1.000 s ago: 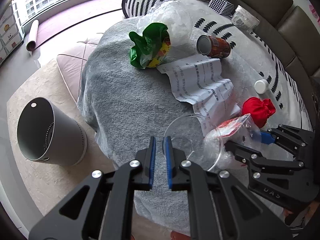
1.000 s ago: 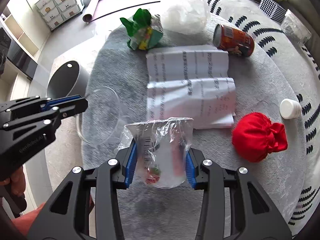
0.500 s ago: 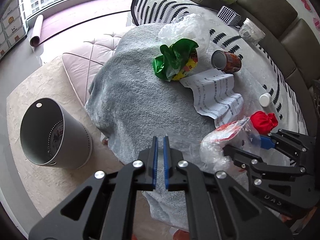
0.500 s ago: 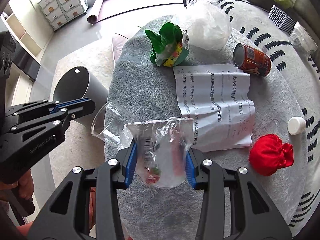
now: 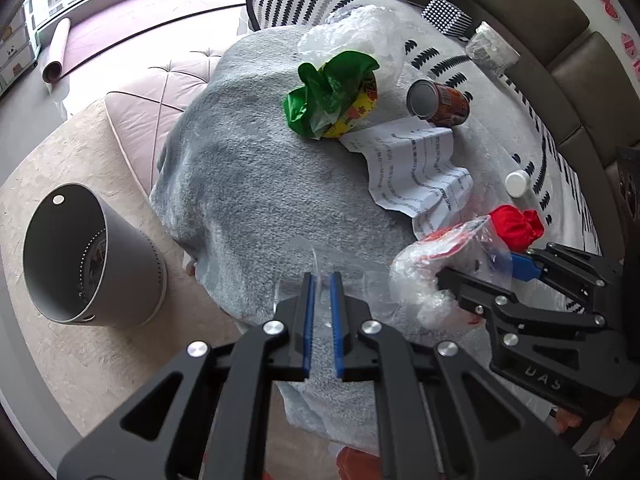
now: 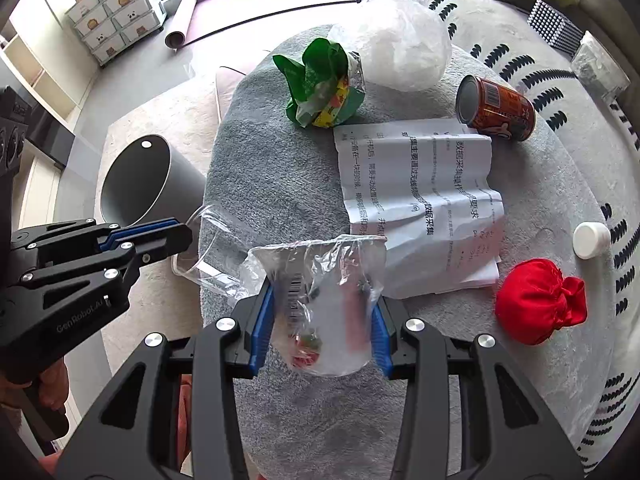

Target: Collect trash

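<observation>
My left gripper (image 5: 322, 280) is shut on the rim of a clear plastic cup (image 6: 208, 252) and holds it over the blanket's near edge. My right gripper (image 6: 322, 300) is shut on a clear plastic bag (image 6: 324, 304) with red and green bits inside, held above the grey blanket (image 5: 256, 184). The bag also shows in the left wrist view (image 5: 432, 268). A grey trash bin (image 5: 80, 264) stands open on the rug at the left. On the blanket lie a green wrapper (image 5: 332, 92), a printed paper (image 5: 416, 168), a brown can (image 5: 438, 102) and a white plastic bag (image 6: 404, 52).
A red cloth pouch (image 6: 540, 306) and a white cap (image 6: 592, 240) lie at the right. A pink cushion (image 5: 148, 120) sits beside the blanket. A rolled mat (image 5: 56, 56) lies by the window. A sofa (image 5: 560, 40) runs along the back right.
Both grippers have lifted and drawn back from the blanket with the cup and bag held. The bin shows more fully at the left.
</observation>
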### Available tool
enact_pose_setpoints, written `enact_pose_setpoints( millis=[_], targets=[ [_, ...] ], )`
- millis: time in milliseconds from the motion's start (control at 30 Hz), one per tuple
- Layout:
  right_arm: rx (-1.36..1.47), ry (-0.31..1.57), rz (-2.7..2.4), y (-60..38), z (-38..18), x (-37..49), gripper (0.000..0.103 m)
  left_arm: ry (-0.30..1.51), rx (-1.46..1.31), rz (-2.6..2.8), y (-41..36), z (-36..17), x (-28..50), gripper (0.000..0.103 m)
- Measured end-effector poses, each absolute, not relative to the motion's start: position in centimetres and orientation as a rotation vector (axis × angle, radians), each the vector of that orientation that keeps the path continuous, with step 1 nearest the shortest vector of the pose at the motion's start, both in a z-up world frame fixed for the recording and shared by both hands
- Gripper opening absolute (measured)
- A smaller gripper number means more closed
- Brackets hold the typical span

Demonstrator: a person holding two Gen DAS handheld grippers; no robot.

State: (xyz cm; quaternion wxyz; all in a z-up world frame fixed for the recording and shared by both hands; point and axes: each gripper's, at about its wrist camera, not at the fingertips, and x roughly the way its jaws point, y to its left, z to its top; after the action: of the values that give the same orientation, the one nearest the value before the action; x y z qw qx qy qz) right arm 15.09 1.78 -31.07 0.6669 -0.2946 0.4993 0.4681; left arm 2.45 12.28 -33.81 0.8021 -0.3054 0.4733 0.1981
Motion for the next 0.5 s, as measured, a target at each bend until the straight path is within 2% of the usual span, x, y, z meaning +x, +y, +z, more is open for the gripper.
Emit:
enact_pose_setpoints(
  millis=[100,167,233,333,500],
  targets=[
    [-0.664,1.132,1.055,1.4,-31.2,15.3,0.04,1.03,-0.645,0.411,11.8,-34.3,2.9,0.012],
    [-0.663,1.136,1.053,1.1,-31.3,15.5,0.04,1.042,-0.657,0.396,11.8,-34.8,3.2,0.021],
    [-0.662,1.137,1.049,0.8,-31.3,15.7,0.04,1.044,-0.672,0.381,11.7,-35.1,3.5,0.024],
    [-0.66,1.14,1.04,0.4,-31.4,16.1,0.04,1.032,-0.676,0.344,11.2,-35.2,4.0,0.024],
    [-0.659,1.138,1.032,0.0,-31.3,16.5,0.04,0.998,-0.693,0.284,10.0,-34.9,4.8,0.011]
  ],
)
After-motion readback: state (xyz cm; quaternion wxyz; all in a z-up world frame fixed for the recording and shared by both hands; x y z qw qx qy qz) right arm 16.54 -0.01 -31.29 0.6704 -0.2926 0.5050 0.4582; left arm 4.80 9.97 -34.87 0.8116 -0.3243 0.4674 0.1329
